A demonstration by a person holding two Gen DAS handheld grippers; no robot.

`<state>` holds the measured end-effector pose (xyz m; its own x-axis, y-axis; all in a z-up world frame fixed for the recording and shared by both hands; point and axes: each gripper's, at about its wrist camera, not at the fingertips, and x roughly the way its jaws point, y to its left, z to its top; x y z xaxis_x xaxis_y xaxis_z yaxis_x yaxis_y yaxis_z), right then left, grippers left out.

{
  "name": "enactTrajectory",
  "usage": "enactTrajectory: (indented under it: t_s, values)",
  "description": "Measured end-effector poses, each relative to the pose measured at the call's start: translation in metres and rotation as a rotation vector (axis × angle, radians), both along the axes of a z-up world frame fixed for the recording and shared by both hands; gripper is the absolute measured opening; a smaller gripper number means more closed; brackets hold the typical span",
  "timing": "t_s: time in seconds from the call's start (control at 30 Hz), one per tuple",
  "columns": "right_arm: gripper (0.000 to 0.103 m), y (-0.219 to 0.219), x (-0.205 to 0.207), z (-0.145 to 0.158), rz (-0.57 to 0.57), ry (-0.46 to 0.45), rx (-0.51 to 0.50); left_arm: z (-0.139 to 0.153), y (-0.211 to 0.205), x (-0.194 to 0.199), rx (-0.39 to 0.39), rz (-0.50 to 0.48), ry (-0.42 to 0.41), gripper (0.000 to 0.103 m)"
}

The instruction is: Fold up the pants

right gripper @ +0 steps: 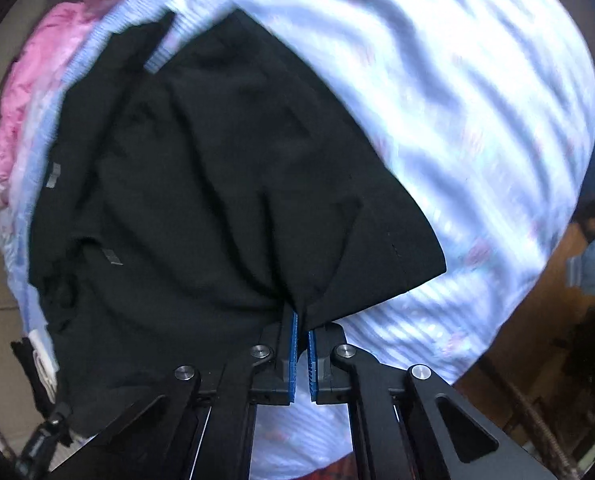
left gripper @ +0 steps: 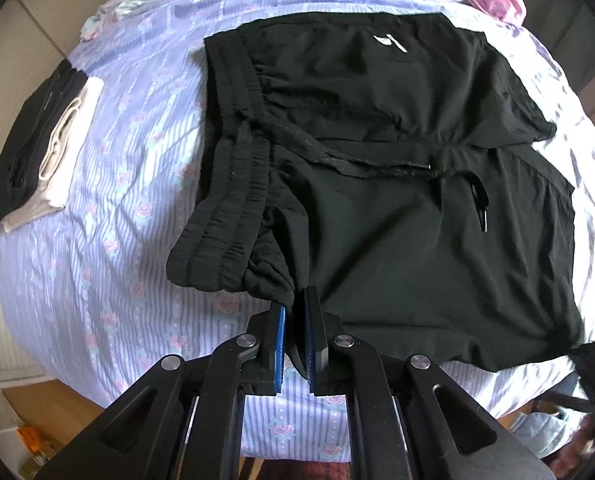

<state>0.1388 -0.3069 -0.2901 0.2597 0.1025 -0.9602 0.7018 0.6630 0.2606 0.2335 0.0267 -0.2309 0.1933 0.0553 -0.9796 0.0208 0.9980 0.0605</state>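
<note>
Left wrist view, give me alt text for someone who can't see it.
The left gripper pinches the near edge of black pants by the waistband, spread on a striped floral bedsheet. A drawstring trails across the fabric; folded black and white clothes lie at left.

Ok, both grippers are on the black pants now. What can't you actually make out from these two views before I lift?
- Left wrist view: the fabric pinched by the left gripper is dark on dark; layer count unreadable.
- Left wrist view: the pants lower right corner is lost at the lens rim.
- Right wrist view: motion blur smears the bedsheet and pants edges.
- Right wrist view: the right gripper hides the hem it bites.
</note>
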Motion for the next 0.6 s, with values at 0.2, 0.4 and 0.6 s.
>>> enactTrajectory:
  t_s: [0.2,0.4,0.6]
  values:
    - [0.005,0.013,0.025,0.110,0.140,-0.153,-0.179,0.029,0.010,0.000,-0.044,0.040,-0.043,0.009]
    - [0.004,0.024,0.058,0.179,0.184,-0.283,-0.241,0.067,0.025,0.001,-0.083,0.090,-0.124,0.002]
    - [0.004,0.025,0.091,0.186,0.226,-0.306,-0.223,0.077,0.043,0.019,-0.144,0.160,-0.172,0.002]
